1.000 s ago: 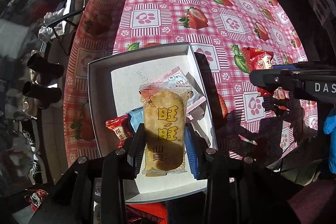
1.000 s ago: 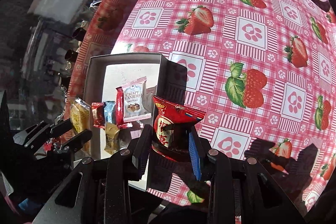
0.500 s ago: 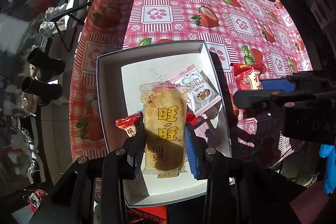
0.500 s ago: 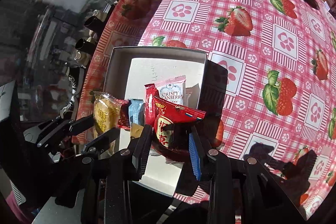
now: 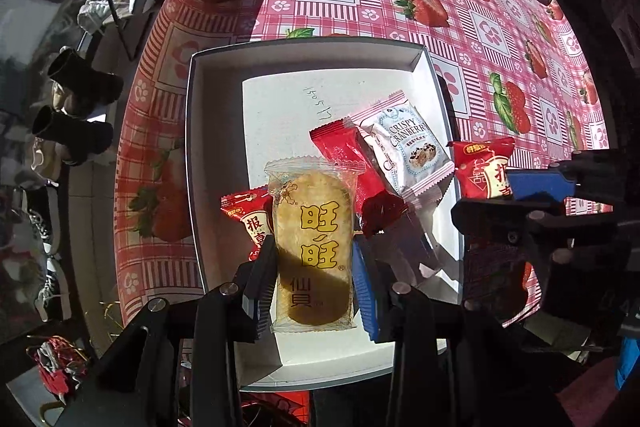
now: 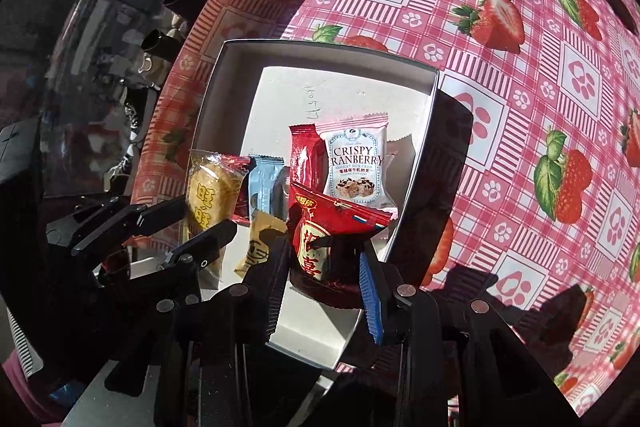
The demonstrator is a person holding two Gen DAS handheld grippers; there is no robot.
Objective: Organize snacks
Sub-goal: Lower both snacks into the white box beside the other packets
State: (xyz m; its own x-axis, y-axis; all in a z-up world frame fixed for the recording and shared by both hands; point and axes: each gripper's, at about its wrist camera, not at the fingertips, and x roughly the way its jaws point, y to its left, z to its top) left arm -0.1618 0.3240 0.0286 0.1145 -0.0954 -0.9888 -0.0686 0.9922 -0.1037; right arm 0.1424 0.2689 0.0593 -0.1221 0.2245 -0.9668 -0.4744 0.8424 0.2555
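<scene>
Snacks hang over the white box [image 5: 200, 147] for dropping in — left gripper [image 5: 314, 267] clamps a rice cracker [image 5: 312, 243], right gripper [image 6: 326, 267] a red packet [image 6: 320, 239].

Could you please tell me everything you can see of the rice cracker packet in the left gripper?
The rice cracker packet is a clear plastic wrapper with crimped ends, printed with bold yellow characters and dark ones below, over a pale golden oval cracker. It looks sealed and undamaged. The left gripper is shut on it, a pad pressing each long edge of its lower half, so it hangs lengthwise over the white box, above the snacks lying there. Whether it touches them cannot be told. Part of it is in shadow.
</scene>
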